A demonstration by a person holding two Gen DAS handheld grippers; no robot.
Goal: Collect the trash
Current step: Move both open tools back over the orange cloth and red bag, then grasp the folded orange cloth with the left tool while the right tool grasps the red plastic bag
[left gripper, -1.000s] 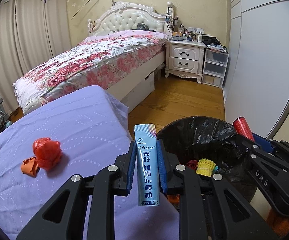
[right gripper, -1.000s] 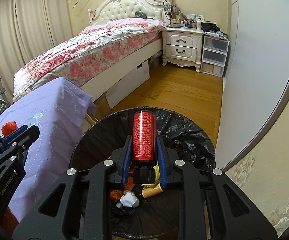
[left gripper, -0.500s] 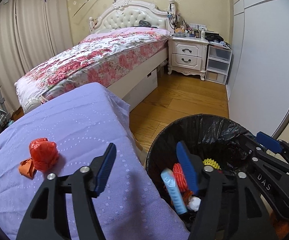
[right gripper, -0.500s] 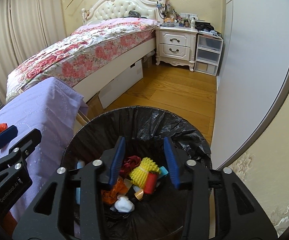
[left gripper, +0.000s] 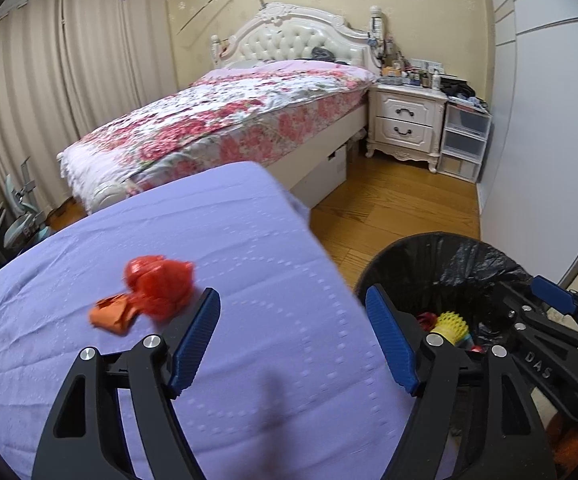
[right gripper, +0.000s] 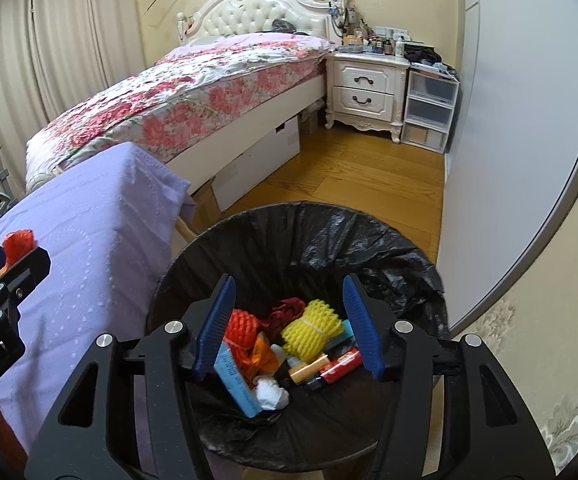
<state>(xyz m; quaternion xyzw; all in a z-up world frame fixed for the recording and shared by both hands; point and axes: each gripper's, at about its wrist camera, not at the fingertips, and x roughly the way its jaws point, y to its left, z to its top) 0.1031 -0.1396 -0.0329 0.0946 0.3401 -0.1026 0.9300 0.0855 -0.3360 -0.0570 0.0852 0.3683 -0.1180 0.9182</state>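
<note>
A bin lined with a black bag (right gripper: pixel 321 248) (left gripper: pixel 469 256) stands on the floor beside the purple-covered table (left gripper: pixel 229 248). In it lie the red can (right gripper: pixel 341 366), the blue packet (right gripper: pixel 235 380), a yellow foam net (right gripper: pixel 309 328) and several other scraps. My right gripper (right gripper: pixel 289 312) hangs over the bin, its jaws opening with nothing between them. My left gripper (left gripper: pixel 293 312) hovers over the table's right edge, its jaws also opening and empty. A red crumpled bag (left gripper: pixel 157 284) and an orange scrap (left gripper: pixel 111 314) lie on the cloth just left of the left gripper.
A bed with a floral cover (left gripper: pixel 225 120) stands behind the table. A white nightstand (left gripper: pixel 407 120) and plastic drawers (left gripper: pixel 465 140) sit at the far wall. Wooden floor (right gripper: pixel 361 176) stretches between bin and nightstand; a pale wardrobe door (right gripper: pixel 521 120) runs along the right.
Both grippers let go: the blue packet left the left one and the red can the right one, and both now lie in the bin. The left gripper swung left over the table.
</note>
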